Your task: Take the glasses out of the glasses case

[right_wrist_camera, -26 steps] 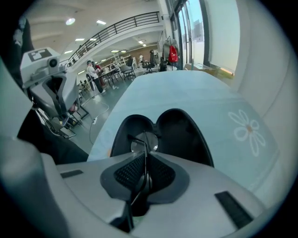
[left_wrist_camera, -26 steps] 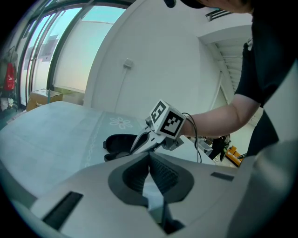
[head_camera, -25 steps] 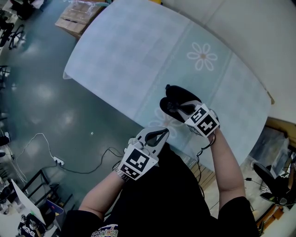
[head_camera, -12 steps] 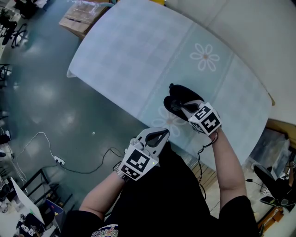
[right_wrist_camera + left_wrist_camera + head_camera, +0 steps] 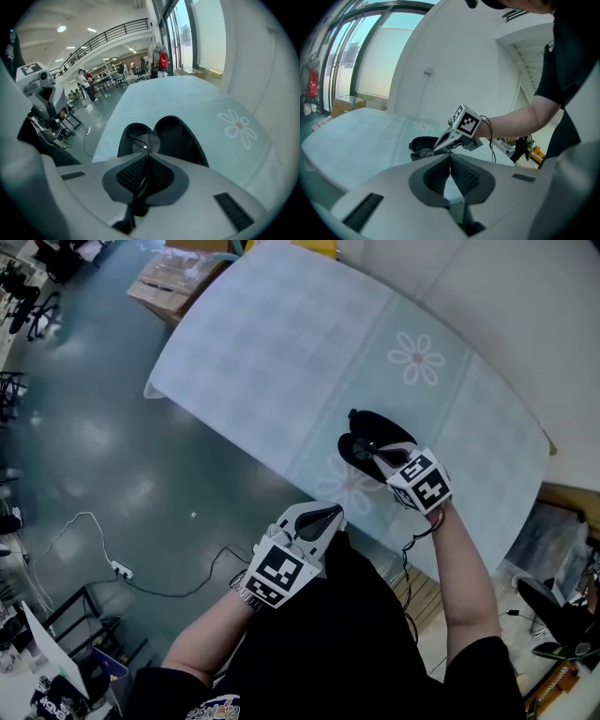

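Observation:
A black glasses case [image 5: 386, 430] lies open on the pale tablecloth, near the table's front edge. Inside it I see the glasses [image 5: 143, 143], one round lens and a thin dark wire frame. My right gripper [image 5: 377, 455] reaches into the case from the near side and is shut on the thin frame wire, which runs up out of the closed jaws [image 5: 146, 158]. The left gripper view shows the case [image 5: 423, 142] with the right gripper's fingers [image 5: 440, 142] in it. My left gripper [image 5: 324, 514] hangs off the table's near edge, shut with nothing in it [image 5: 450, 158].
The table [image 5: 281, 352] carries a light blue cloth with a flower print [image 5: 415, 358] behind the case. Cardboard boxes [image 5: 173, 282] stand on the floor past its far left corner. A cable and power strip [image 5: 119, 570] lie on the floor at left.
The head view has shifted slightly. Both grippers keep their places, the right one still at the open case.

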